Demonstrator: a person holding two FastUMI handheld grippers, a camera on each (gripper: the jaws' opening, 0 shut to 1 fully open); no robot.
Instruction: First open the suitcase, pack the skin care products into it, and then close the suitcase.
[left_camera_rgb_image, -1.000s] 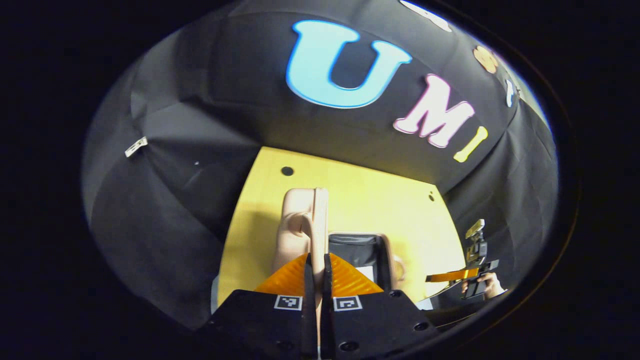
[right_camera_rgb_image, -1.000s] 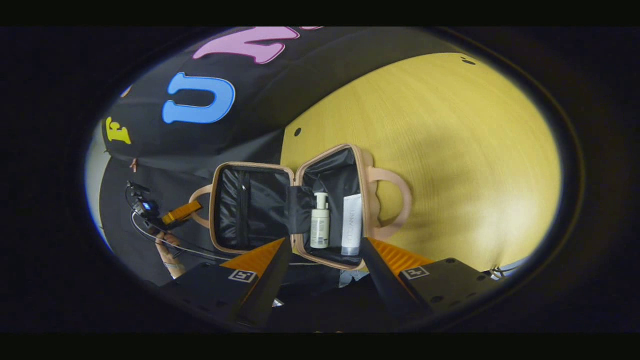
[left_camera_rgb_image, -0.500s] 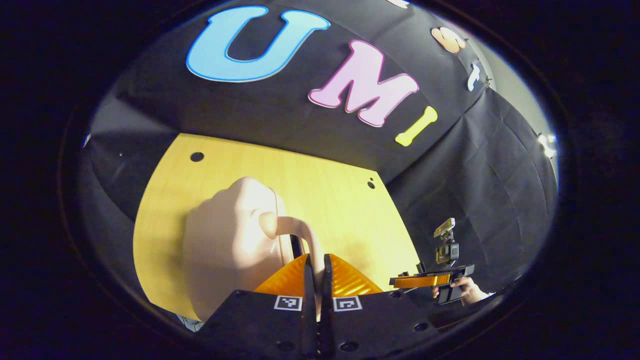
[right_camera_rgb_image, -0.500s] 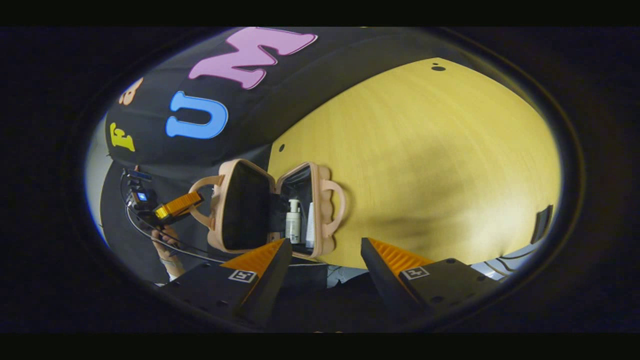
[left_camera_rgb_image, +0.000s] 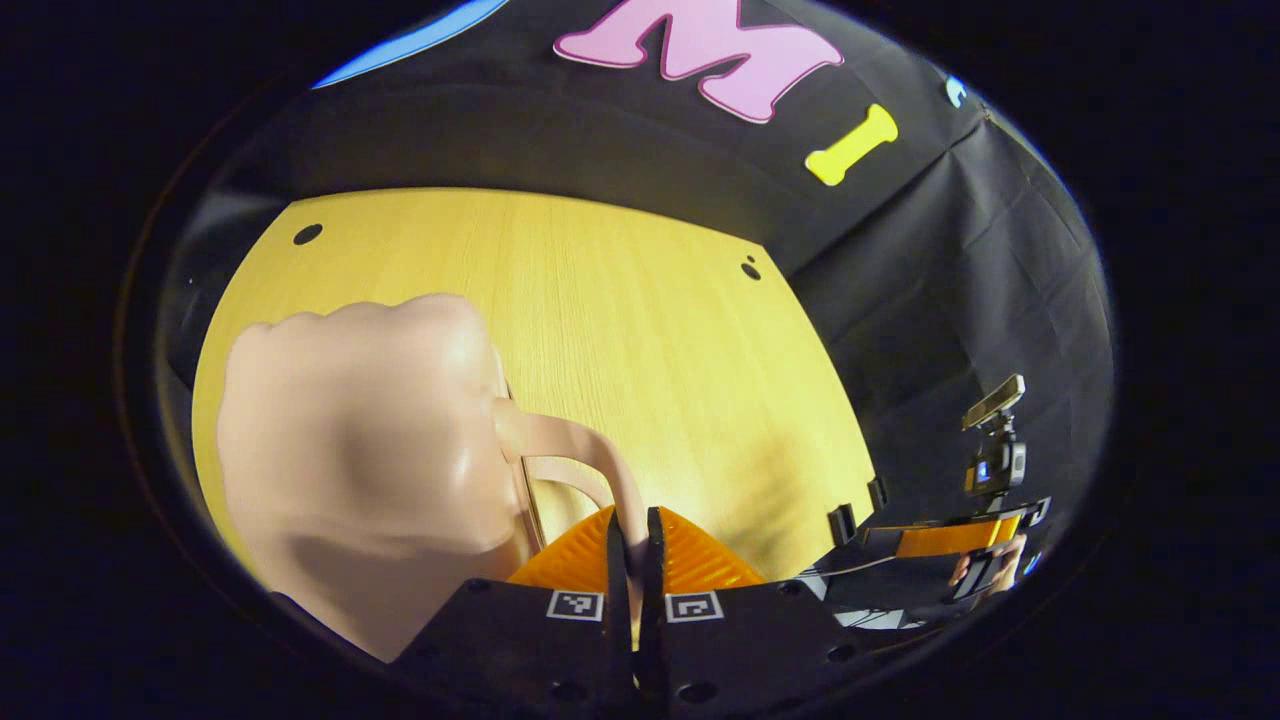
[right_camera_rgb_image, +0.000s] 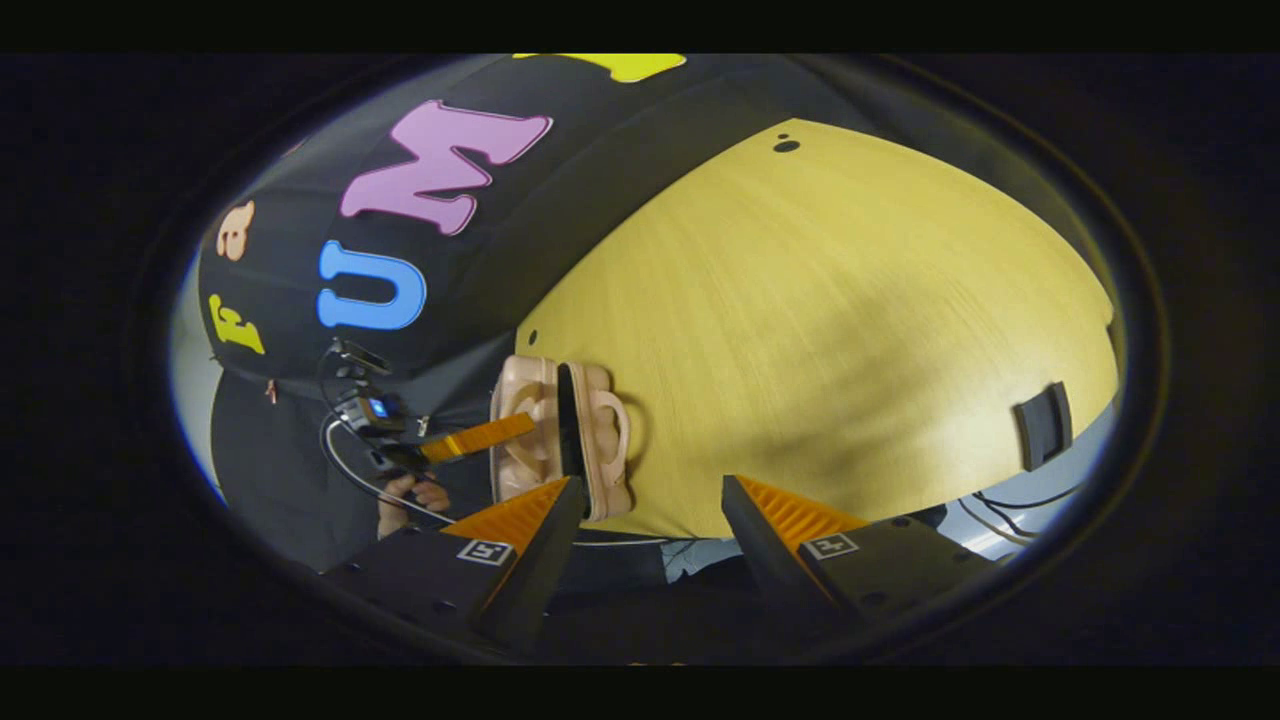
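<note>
Left gripper view: the left gripper (left_camera_rgb_image: 633, 530) is clamped tight on the pink suitcase's handle (left_camera_rgb_image: 580, 450). The suitcase (right_camera_rgb_image: 560, 440) is sat at the yellow table's (right_camera_rgb_image: 820, 330) near-left edge, nearly closed. The right gripper (right_camera_rgb_image: 645, 520) is held wide open, gripping nothing.

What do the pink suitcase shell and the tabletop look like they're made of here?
Suitcase: likely smooth faux leather or soft plastic; its pale pink shell shows a soft sheen and rounded, puffy corners. Its handle, pinched by the left gripper, matches. Tabletop: looks like light wood or wood-grain laminate; fine straight grain lines, matte finish.
</note>
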